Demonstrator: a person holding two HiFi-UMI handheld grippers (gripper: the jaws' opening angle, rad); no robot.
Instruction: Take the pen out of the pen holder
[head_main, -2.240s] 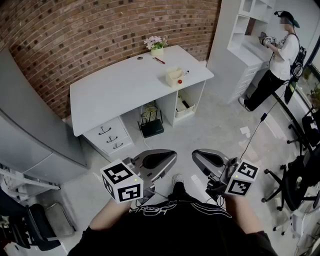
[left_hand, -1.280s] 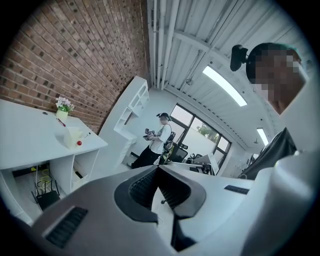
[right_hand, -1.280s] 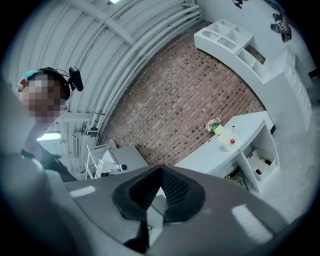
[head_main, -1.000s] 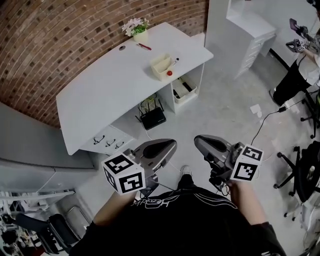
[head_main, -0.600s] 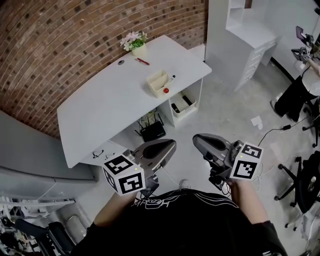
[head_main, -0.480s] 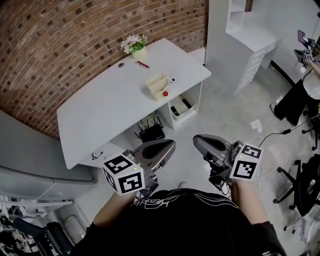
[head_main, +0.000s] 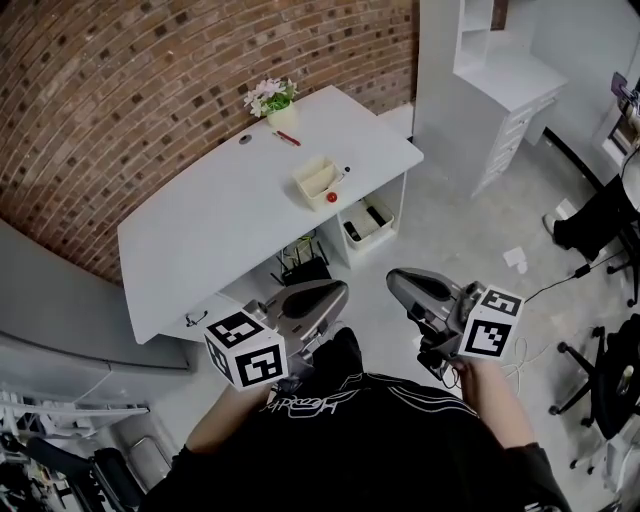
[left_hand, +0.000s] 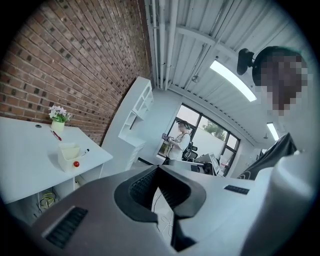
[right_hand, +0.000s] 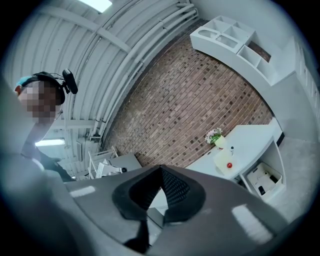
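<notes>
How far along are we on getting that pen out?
Nothing done yet: the pen sits in the holder on the desk. In hand: nothing; left claw and right claw are shut, empty, short of the desk. Remaining: approach, grasp, lift out.

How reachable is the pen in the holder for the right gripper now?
Probably not yet: the right gripper, shut, sits by the person's body, well short of the desk where the pen holder keeps the pen. Nothing blocks the approach.
</notes>
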